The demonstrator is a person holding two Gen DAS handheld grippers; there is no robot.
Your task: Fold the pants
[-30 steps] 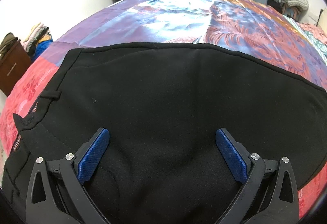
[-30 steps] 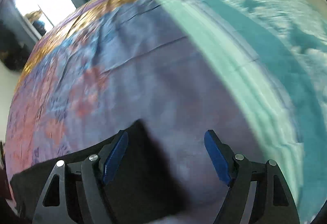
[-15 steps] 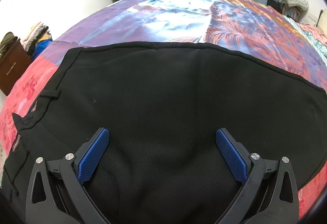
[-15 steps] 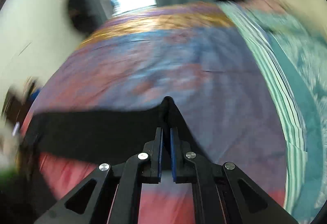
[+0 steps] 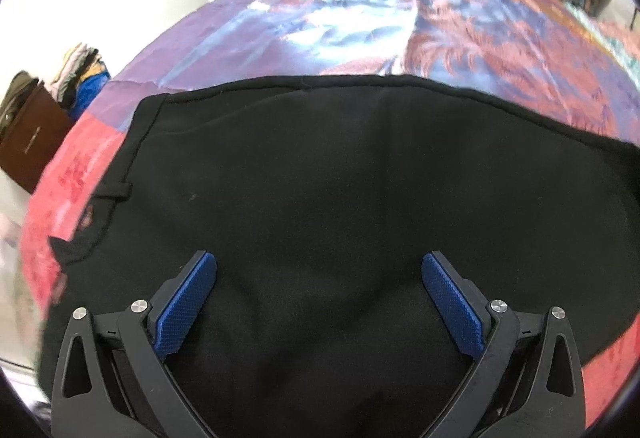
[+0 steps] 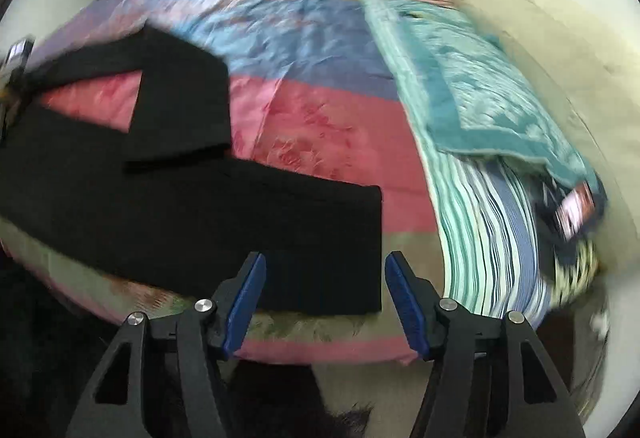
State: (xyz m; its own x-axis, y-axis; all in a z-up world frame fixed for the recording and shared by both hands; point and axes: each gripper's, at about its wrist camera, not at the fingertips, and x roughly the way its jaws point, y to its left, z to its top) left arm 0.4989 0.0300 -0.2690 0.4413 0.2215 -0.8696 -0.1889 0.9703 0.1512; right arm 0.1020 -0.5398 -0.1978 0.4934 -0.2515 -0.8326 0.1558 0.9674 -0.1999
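The black pants (image 5: 344,206) lie spread on the patchwork bedspread (image 5: 360,18), filling the left wrist view from 9 to 3 o'clock, with the left gripper (image 5: 320,302) over the cloth, fingers spread wide and grasping nothing. In the blurred right wrist view the right gripper (image 6: 325,302) is likewise released; a pant leg's hem sits at 12 o'clock just beyond its fingertips, apparently not touching. The other leg looks folded back at 10 o'clock.

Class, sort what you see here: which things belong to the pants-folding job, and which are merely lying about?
Job:
black pants
left gripper, open
right gripper, open

Lying about:
patchwork bedspread
teal blanket
clothes pile
brown cabinet
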